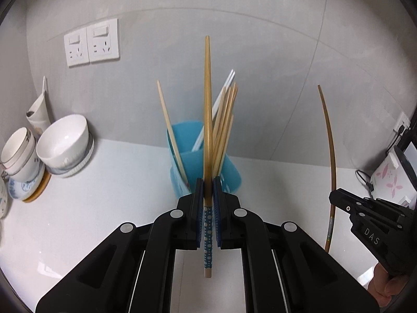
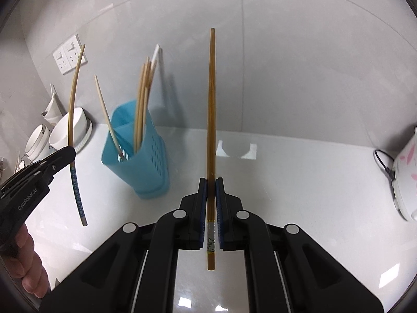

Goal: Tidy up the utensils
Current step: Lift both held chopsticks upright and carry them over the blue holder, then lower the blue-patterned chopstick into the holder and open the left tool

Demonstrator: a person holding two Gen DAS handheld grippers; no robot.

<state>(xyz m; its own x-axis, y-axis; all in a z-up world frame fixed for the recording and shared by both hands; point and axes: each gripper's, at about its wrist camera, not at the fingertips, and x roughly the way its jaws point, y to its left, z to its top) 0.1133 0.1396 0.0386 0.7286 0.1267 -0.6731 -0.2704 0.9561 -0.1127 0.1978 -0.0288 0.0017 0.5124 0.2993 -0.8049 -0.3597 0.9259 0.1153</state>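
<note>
blue holder, blue white-dotted chopstick

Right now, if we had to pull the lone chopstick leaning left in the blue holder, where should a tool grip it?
Grip the lone chopstick on its bare upper shaft, well above the blue holder rim, coming from the left and above. It leans away from the chopstick bundle, so that side is open. Both tools are occupied: left tool and right tool each clamp a chopstick.
</note>
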